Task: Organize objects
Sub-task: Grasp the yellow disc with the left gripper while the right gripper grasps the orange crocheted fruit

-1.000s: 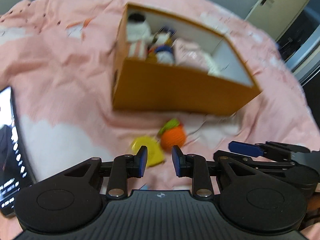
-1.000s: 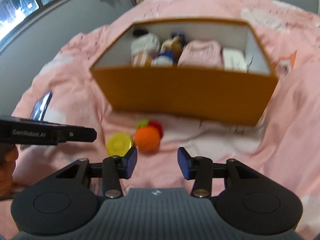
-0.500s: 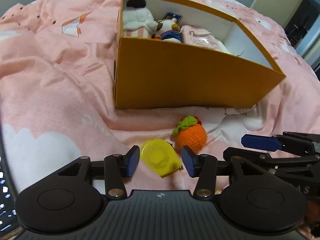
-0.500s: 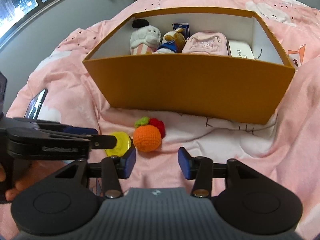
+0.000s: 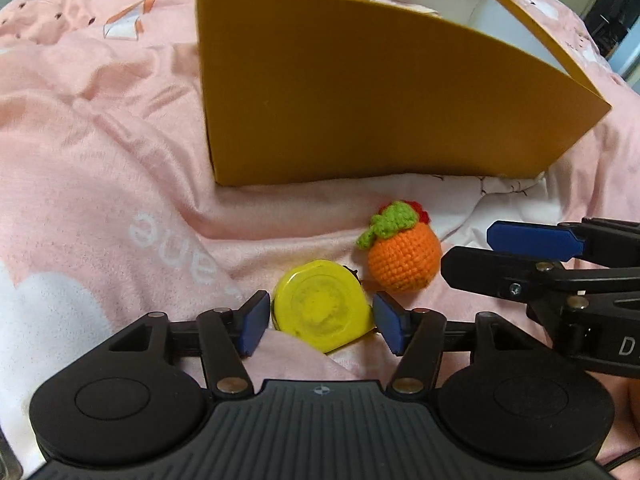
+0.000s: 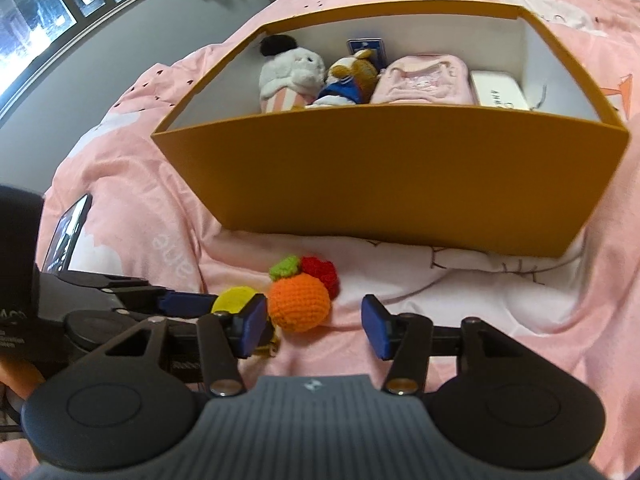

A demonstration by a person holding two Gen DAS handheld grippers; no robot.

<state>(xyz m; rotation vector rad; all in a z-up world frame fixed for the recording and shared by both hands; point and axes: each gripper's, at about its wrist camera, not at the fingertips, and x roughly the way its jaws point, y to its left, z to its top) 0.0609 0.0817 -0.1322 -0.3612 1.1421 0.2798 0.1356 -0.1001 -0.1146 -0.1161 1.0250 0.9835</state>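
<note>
Left view: left gripper (image 5: 318, 322) low over the bed, jaws spread and opening, yellow tape (image 5: 320, 306) between the pads but no pad pressing it; crochet orange (image 5: 402, 258) just beside the tape, on the box side; right gripper's fingers (image 5: 532, 238) reach in from the right, near the orange; box (image 5: 360, 96) stands close behind both, toys showing over its rim.

Right view: right gripper (image 6: 314, 326) half spread, nothing pinched; orange (image 6: 298, 300) sits ahead of the jaws, touching or nearly touching the left pad, not yet between them; red crochet bit (image 6: 320, 272) tucked behind it; tape (image 6: 234, 298) mostly hidden by the left gripper (image 6: 180, 304); box (image 6: 400, 172) already holds a white plush (image 6: 290, 72), a small bear (image 6: 352, 76), a pink pouch (image 6: 420, 80) and a white case (image 6: 498, 90).

Progress, my read: most items boxed; tape and orange left on the bed, each with a gripper lined up, neither gripped yet.

Surface: soft pink quilt (image 6: 140, 216) with white patches, creased, so items sink a bit; phone (image 6: 66, 234) lies on it at left.

Room: grey wall, window (image 6: 36, 12) upper left.
</note>
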